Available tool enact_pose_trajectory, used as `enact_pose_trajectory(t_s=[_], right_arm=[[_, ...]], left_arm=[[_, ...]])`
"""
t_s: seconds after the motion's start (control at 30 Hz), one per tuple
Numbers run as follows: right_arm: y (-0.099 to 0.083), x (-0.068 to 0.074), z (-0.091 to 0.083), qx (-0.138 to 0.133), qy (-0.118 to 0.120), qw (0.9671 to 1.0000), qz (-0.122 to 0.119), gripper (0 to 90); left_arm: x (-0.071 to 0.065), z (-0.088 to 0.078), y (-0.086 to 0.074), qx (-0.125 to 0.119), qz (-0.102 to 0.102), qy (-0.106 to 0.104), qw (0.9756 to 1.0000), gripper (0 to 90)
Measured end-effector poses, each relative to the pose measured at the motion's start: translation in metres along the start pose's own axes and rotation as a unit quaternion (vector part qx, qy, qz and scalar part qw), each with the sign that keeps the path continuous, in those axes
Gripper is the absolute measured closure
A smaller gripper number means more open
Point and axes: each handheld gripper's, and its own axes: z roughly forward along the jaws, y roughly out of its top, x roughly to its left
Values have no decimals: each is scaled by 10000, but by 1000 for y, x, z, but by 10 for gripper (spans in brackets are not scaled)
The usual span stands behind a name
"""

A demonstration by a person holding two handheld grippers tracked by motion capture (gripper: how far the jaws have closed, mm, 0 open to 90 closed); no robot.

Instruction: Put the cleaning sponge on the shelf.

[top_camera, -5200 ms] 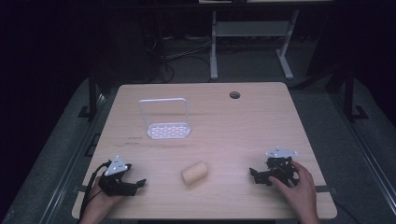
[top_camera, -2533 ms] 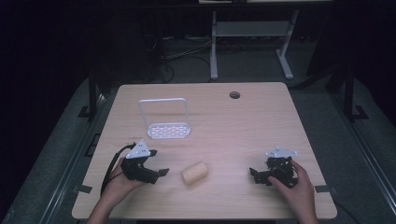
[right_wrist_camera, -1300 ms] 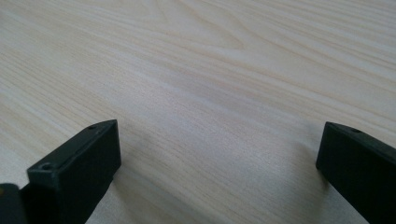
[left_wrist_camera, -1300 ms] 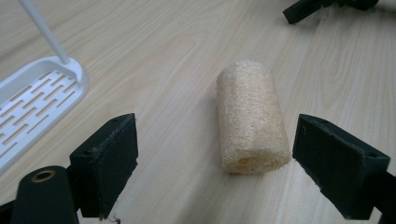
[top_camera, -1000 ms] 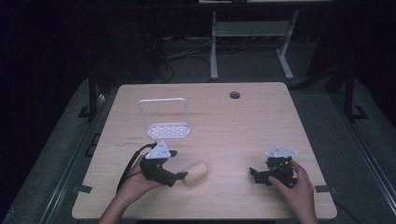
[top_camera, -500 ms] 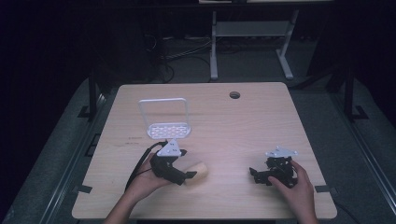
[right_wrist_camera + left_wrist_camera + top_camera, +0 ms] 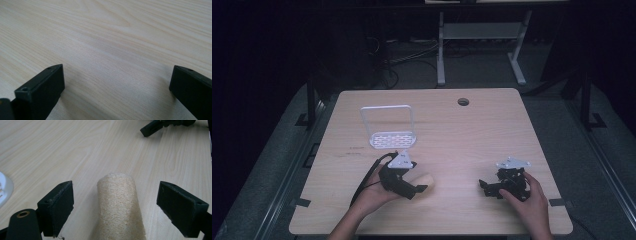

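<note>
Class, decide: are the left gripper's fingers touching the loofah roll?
Apart. The left gripper view shows bare table on both sides of the loofah roll, between it and the open left gripper fingers.

A pale wooden bench (image 7: 452,130) with a round cable hole (image 7: 463,102) near its far edge was pictured. A white perforated rack (image 7: 391,135) stood left of centre, and a beige loofah roll (image 7: 120,205) lay nearer the front edge.

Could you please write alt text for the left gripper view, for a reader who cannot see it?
A beige loofah roll lies on the wooden table between the open jaws of the left gripper, neither pad touching it. The right gripper rests farther off, at the top edge.
</note>
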Motion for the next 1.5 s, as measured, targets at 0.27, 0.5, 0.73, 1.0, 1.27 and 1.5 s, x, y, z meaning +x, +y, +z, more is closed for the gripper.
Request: enact_pose_trajectory(t_s=[0.27, 0.5, 0.73, 1.0, 1.27, 1.5], right_arm=[[0, 0, 0, 0, 1, 10000, -2, 0], [0, 0, 0, -1, 0, 10000, -1, 0], [0, 0, 0, -1, 0, 10000, 0, 0], [0, 0, 0, -1, 0, 10000, -2, 0], [0, 0, 0, -1, 1, 10000, -1, 0], [0, 0, 0, -1, -1, 10000, -1, 0]], left_arm=[[-5, 10, -1, 214, 45, -9, 9998, 138], [-8, 19, -3, 456, 88, 0, 9989, 141], [-9, 26, -4, 647, 116, 70, 9978, 142], [-9, 31, -6, 925, 166, 216, 9953, 143], [-8, 34, -8, 1016, 30, 241, 9945, 152], [-7, 34, -8, 984, -22, 227, 9949, 212]])
